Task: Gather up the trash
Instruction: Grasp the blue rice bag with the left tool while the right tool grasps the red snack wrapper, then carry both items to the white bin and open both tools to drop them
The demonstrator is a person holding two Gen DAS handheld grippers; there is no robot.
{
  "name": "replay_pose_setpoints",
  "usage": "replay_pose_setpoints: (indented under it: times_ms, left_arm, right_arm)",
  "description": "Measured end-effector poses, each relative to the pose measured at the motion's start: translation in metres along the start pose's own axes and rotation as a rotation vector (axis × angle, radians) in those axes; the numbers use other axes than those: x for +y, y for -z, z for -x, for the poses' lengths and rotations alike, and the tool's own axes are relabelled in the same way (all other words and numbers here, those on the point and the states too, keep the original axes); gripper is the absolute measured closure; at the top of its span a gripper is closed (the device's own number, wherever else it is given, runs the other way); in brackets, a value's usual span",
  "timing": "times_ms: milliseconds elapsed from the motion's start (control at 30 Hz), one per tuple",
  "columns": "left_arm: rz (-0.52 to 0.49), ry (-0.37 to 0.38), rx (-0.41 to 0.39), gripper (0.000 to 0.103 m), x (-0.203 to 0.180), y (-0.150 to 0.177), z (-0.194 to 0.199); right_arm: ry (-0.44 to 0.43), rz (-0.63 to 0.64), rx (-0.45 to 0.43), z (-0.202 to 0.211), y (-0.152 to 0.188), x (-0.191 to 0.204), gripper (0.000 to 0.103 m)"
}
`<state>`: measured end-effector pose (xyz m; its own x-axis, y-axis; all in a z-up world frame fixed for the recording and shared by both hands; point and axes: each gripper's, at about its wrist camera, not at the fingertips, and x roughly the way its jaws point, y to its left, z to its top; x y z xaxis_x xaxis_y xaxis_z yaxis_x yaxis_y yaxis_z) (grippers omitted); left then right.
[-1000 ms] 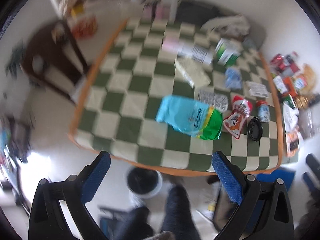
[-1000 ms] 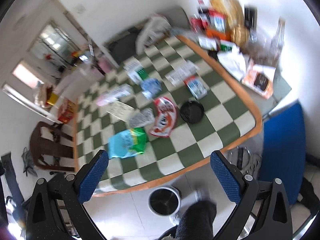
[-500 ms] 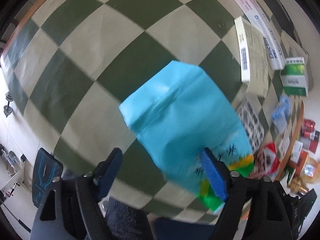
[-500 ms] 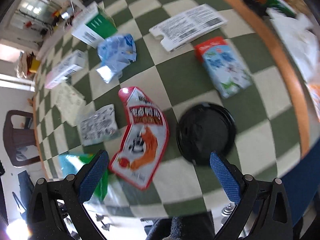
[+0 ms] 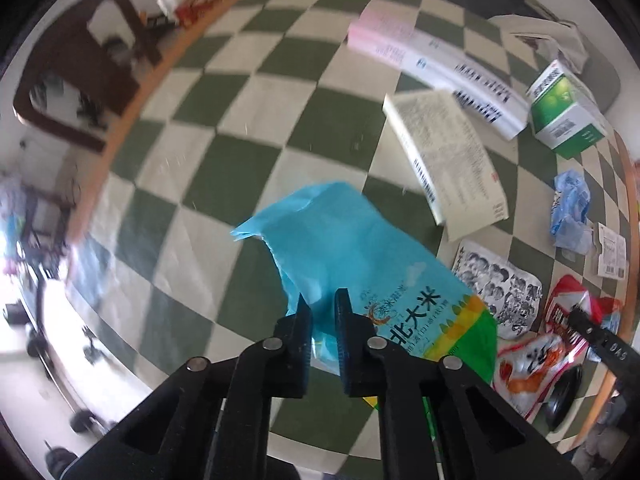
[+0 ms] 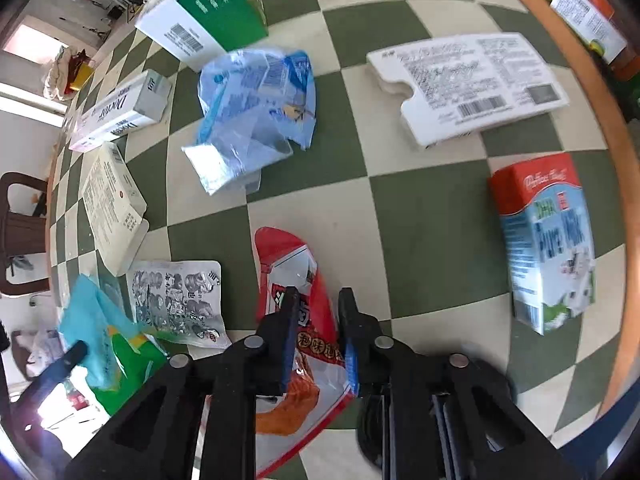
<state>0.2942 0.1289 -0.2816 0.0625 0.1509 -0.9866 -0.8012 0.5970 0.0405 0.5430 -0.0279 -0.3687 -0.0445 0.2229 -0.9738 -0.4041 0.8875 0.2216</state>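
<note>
Trash: left gripper [image 5: 322,306] has just pinched the blue bag [image 5: 352,256], right gripper [image 6: 318,304] the red wrapper [image 6: 294,272].

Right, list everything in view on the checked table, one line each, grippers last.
rice bag: one, cyan with green end, near table edge, in left gripper.
snack packet: one, red and orange, between right gripper's fingers.
printed pouch: one, grey and white, between those two.
milk carton: one, red and blue, lying by orange rim.
crumpled wrapper: one, pale blue, mid-table.
green box: one, green and white, far side.
long box: one, white and pink.
flattened carton: one, cream.
card insert: one, white, printed.
black lid: one, partly hidden.
table: one, green-cream checks.
left gripper: shut on bag.
right gripper: closing on packet.
</note>
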Motion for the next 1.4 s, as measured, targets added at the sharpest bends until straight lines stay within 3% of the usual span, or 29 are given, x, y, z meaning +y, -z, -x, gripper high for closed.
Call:
replay_pose_setpoints:
  times_ms: [67, 233, 467, 567, 833, 967, 1100, 1400]
  left_arm:
    - [-0.027, -0.021, -0.039, 0.097, -0.004, 0.000, 0.013]
    - [-0.090, -0.058, -0.126, 0.099, -0.003, 0.006, 0.034]
    - [-0.166, -0.050, -0.259, 0.099, 0.033, 0.009, 0.057]
    - [-0.205, -0.024, -0.314, 0.099, 0.051, 0.021, 0.078]
    - [-0.310, 0.044, -0.403, 0.099, 0.120, 0.081, 0.119]
    - [-0.347, 0.053, -0.383, 0.099, 0.155, 0.120, 0.122]
    - [-0.364, 0.068, -0.326, 0.099, 0.178, 0.159, 0.112]
    - [-0.338, 0.076, -0.094, 0.099, 0.197, 0.233, 0.016]
  right_arm:
    - [-0.018, 0.001, -0.052, 0.007, 0.002, 0.006, 0.099]
    - [-0.037, -0.018, -0.116, 0.030, 0.005, 0.015, 0.101]
    - [-0.048, -0.042, -0.211, 0.086, 0.021, 0.026, 0.102]
    - [-0.052, -0.060, -0.263, 0.125, 0.049, 0.009, 0.102]
    - [-0.030, -0.119, -0.391, 0.183, 0.163, 0.042, 0.102]
    - [-0.033, -0.144, -0.401, 0.188, 0.237, 0.056, 0.102]
    - [-0.013, -0.142, -0.351, 0.176, 0.307, 0.067, 0.102]
    - [0.020, -0.166, -0.195, 0.096, 0.413, 0.053, 0.102]
